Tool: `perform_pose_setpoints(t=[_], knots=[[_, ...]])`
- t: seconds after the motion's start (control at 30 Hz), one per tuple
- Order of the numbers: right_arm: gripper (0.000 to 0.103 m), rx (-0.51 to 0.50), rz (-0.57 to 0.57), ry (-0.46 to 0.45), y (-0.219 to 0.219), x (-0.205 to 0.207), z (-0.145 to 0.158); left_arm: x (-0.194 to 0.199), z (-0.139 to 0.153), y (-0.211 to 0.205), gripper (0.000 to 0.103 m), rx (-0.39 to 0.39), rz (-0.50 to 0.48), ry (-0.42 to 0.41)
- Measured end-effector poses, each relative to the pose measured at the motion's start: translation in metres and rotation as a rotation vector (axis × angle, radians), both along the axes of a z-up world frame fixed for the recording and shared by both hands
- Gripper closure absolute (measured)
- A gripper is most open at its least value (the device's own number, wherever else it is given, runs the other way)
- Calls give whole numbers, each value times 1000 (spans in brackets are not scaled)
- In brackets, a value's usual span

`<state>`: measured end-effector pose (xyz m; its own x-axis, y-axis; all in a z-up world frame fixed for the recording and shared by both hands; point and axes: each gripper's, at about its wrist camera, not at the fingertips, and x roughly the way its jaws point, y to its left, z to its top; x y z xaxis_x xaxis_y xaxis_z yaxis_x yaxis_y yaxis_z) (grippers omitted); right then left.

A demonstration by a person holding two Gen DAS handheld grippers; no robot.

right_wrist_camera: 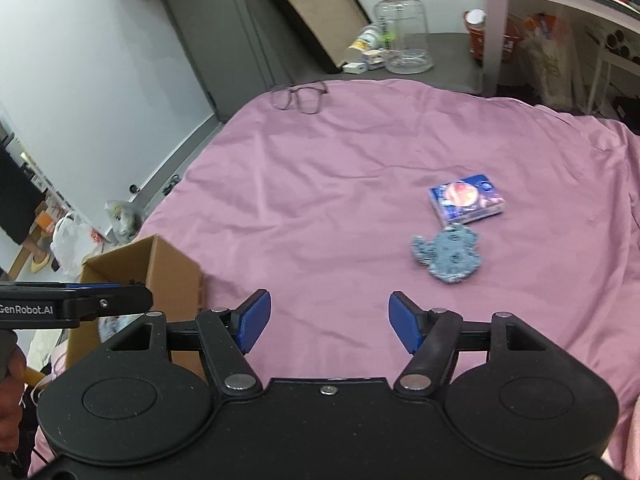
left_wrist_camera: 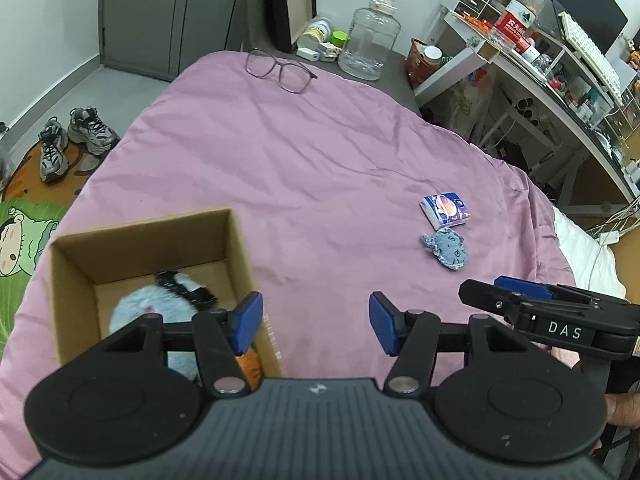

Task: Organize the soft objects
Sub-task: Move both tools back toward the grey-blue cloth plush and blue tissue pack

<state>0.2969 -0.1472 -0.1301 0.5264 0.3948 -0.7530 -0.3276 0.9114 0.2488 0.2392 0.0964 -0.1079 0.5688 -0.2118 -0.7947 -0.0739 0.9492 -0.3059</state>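
Observation:
A cardboard box (left_wrist_camera: 236, 248) sits on the pink bedspread (left_wrist_camera: 300, 160) at the near left; inside lie a grey plush toy (left_wrist_camera: 160, 308), a black item and something orange. A small blue-grey knitted toy (left_wrist_camera: 446, 248) lies on the spread to the right, next to a blue tissue pack (left_wrist_camera: 445, 210). My left gripper (left_wrist_camera: 316, 324) is open and empty beside the box's right wall. My right gripper (right_wrist_camera: 330, 322) is open and empty above the spread, short of the knitted toy (right_wrist_camera: 448, 255) and the tissue pack (right_wrist_camera: 466, 199). The box (right_wrist_camera: 168, 276) shows at its left.
Glasses (left_wrist_camera: 280, 69) lie at the bed's far edge. A clear jug (left_wrist_camera: 368, 46) and small bottles stand on a dark surface beyond. A cluttered desk (left_wrist_camera: 560, 64) runs along the right. Shoes (left_wrist_camera: 74, 138) stand on the floor to the left.

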Motion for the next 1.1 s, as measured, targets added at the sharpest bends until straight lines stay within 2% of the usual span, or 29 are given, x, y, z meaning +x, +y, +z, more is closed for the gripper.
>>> perform_pose_setpoints(t=[0.27,0.6,0.8,1.1], knots=[[38,19,-61,11,-43,27,-13,33,-8,-34,46,25,-32,27],[38,22,-110,41,-91,59,-32,81,-26,-86,46,19,-80,59],[38,37,-124,49,-113,74,-43,102,-37,-112,46,50,-117,85],[38,66,-166,60,-140,94,-57,130,-58,-138,46,37,-138,128]])
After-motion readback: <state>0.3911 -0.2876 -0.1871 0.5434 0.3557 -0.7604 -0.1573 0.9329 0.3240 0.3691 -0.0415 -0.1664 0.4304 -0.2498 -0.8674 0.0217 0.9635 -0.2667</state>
